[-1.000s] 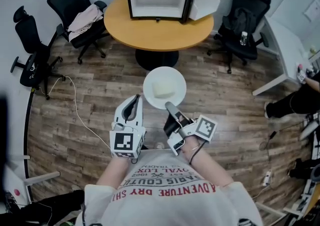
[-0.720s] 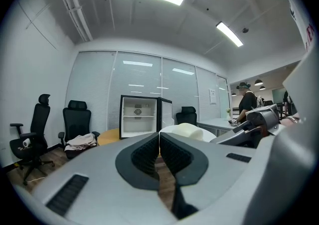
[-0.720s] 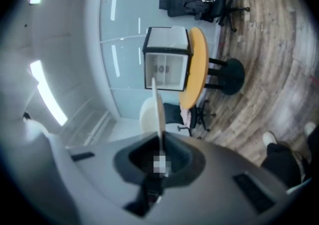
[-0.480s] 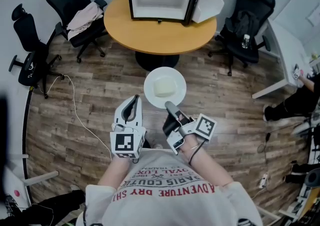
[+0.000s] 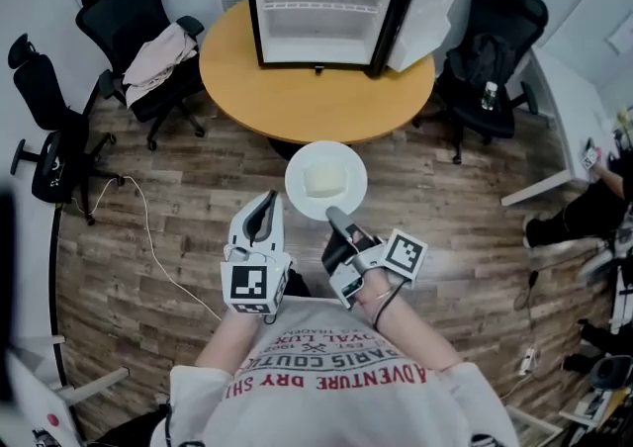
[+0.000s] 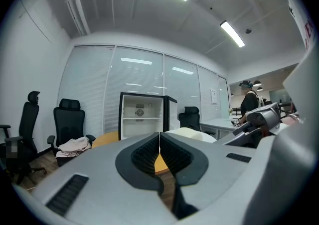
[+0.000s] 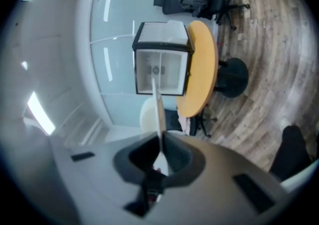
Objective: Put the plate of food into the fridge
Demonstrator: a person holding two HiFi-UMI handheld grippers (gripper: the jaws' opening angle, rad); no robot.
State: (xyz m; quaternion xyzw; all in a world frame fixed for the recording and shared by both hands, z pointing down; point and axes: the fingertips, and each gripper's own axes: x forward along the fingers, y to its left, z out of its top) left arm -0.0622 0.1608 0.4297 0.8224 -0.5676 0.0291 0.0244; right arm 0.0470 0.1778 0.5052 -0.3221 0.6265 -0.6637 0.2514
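A white plate (image 5: 341,198) with a pale block of food (image 5: 324,178) hangs level above the wood floor, just short of the round table's near edge. My right gripper (image 5: 334,213) is shut on its near rim; in the right gripper view the plate (image 7: 158,112) runs edge-on between the jaws. Just left of the plate, my left gripper (image 5: 267,200) is shut and holds nothing; its pads (image 6: 149,150) touch. The small fridge (image 5: 321,5) stands on the round orange table (image 5: 316,99), its door (image 5: 427,15) swung open to the right and its white shelves bare.
Black office chairs (image 5: 124,15) stand left of the table, one with a cloth (image 5: 158,49) over it, and another chair (image 5: 495,49) stands to the right. A cable (image 5: 148,227) trails across the floor. A white desk (image 5: 579,109) and a seated person (image 5: 584,213) are at the right.
The table and fridge have come nearer in the head view. The plate, still in the right gripper, now hangs close to the table's near edge. The left gripper stays shut beside it.
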